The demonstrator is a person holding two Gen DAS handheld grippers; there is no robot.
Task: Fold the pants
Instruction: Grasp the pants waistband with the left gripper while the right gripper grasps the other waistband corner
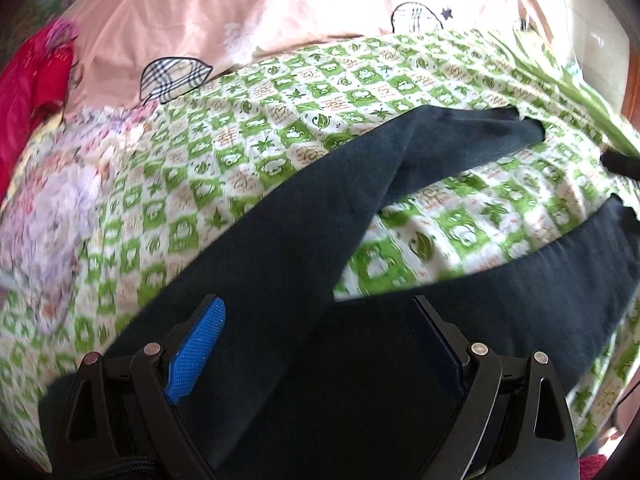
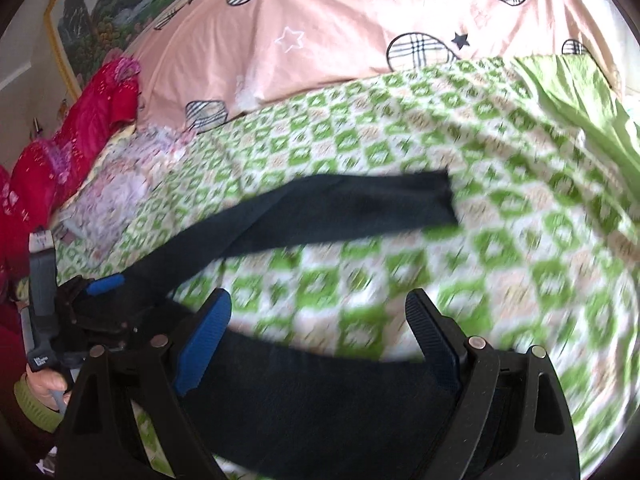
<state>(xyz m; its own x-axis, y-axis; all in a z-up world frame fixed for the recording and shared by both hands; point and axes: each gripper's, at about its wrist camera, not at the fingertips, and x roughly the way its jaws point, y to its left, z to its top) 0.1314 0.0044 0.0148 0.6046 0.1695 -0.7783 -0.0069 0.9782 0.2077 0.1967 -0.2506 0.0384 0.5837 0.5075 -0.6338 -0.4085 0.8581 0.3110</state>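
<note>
Fingers of both grippers gape wide above the dark pants on the bed; legs splayed, next grasp a leg.

Black tongs (blue ribbed pads, silver pivot screws)

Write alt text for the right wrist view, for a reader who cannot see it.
Dark pants lie spread on a green checked bedsheet, one leg stretching away. The open right gripper hangs over the near part of the pants, with the left gripper at left. A pink quilt lies beyond.
</note>
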